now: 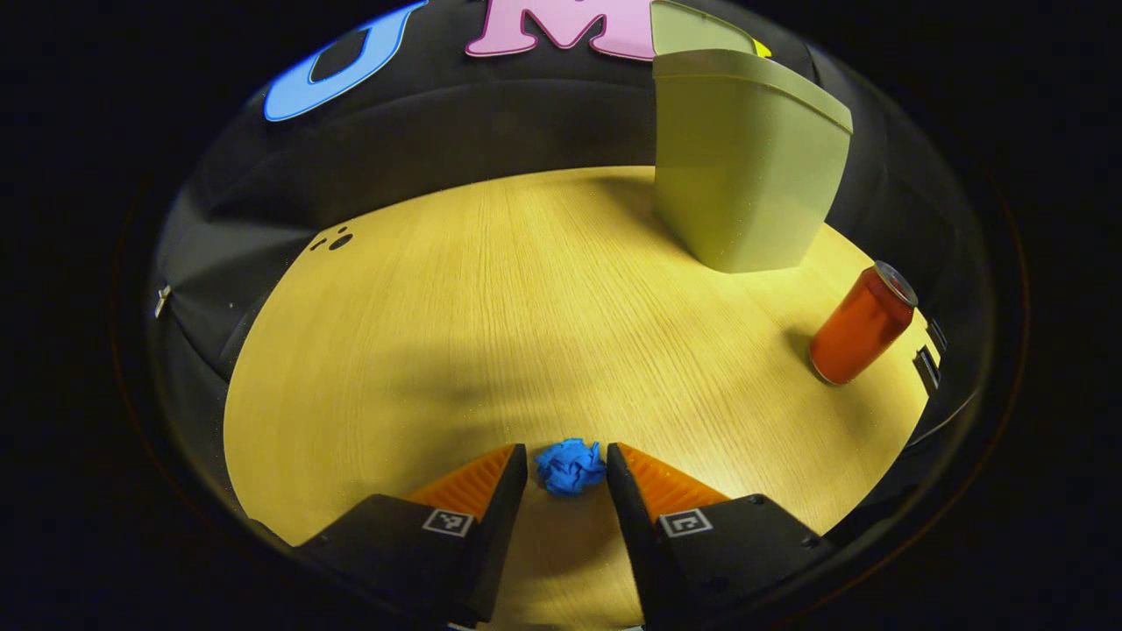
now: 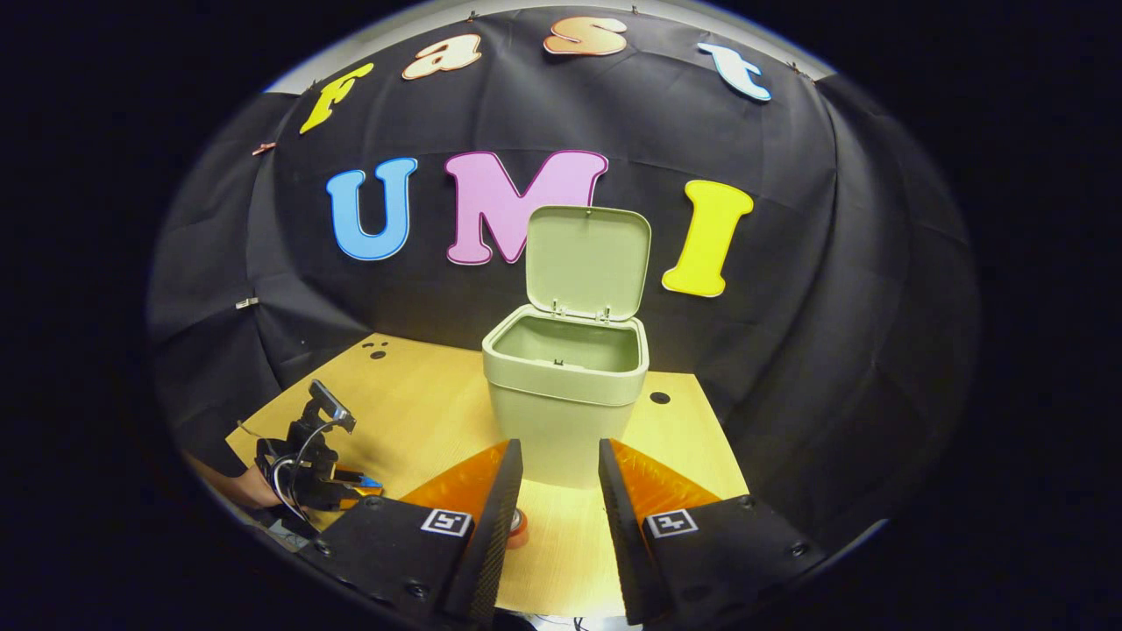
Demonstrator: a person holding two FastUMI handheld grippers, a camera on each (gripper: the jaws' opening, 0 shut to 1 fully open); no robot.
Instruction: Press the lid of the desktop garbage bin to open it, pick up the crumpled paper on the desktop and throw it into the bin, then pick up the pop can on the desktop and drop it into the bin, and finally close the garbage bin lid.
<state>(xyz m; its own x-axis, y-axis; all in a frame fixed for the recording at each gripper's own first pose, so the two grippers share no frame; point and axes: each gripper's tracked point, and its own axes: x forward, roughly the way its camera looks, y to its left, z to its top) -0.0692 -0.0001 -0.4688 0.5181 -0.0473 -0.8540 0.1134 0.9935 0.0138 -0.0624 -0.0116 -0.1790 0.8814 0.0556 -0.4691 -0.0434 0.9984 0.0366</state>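
Closing on the crumpled paper, we see the left gripper with its 2 fingers spread on either side of the blue ball, which lies on the desktop at the fingertips; whether either finger touches it we cannot tell, so we do not count it as held. The bin stands at 1 o'clock in the left gripper view, far across the wood, and the pop can stands upright at 3 o'clock, near the table's edge. In the right gripper view the right gripper hangs with its fingers apart and nothing between them, aimed at the bin, whose lid stands raised at 12 o'clock over an open mouth. We judge 3 risks. The light paper may squirt forward out of the fingertips if the fingers shut unevenly. It may slip during the long carry if caught only by its edge. A sweep toward 1 o'clock that strays right could knock the can over and roll it off the desktop. Between paper and bin the wood is bare; only the bin's tall wall must be cleared before release.
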